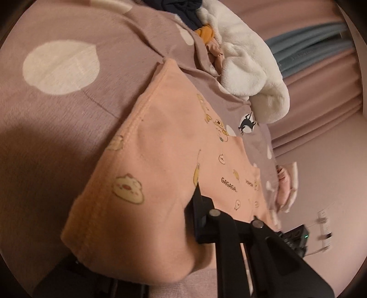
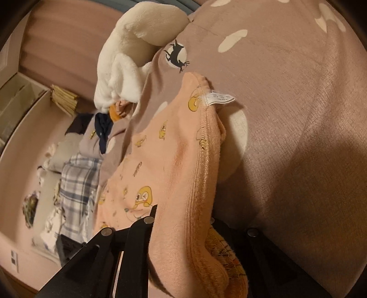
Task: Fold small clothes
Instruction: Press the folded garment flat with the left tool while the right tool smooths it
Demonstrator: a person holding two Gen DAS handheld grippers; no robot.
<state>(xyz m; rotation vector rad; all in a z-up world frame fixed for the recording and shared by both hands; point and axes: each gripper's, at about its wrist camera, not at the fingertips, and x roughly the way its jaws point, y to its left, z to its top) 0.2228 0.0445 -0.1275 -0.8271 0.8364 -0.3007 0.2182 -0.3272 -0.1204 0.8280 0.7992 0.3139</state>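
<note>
Left gripper (image 1: 183,215): black two-finger claw, pinched on the near hem of the garment; only one finger visible, cloth draped over the other side.
Garment (image 1: 160,146): small peach-pink fleece piece printed with yellow cartoon animals, lying spread on the bed cover, near edge gathered into both claws.
Seam edge (image 1: 130,128): ribbed stitched border running up the garment's left side in the left wrist view.
Bed cover (image 1: 57,103): mauve woven fabric with large cream spots and a black deer print, under the garment.
Plush (image 1: 250,75): white fluffy soft item at the far end of the cover, just beyond the garment.
Dark clothing (image 1: 183,11): navy and mustard pieces bunched beside the plush.
Right gripper (image 2: 181,220): black claw pressed together on a thick folded bunch of the same garment; cloth spills over the fingers.
Care label (image 2: 220,97): white tag sticking out from the garment's far corner.
Plaid cloth (image 2: 78,178): blue-and-white checked fabric lying off to the left, apart from the garment.
</note>
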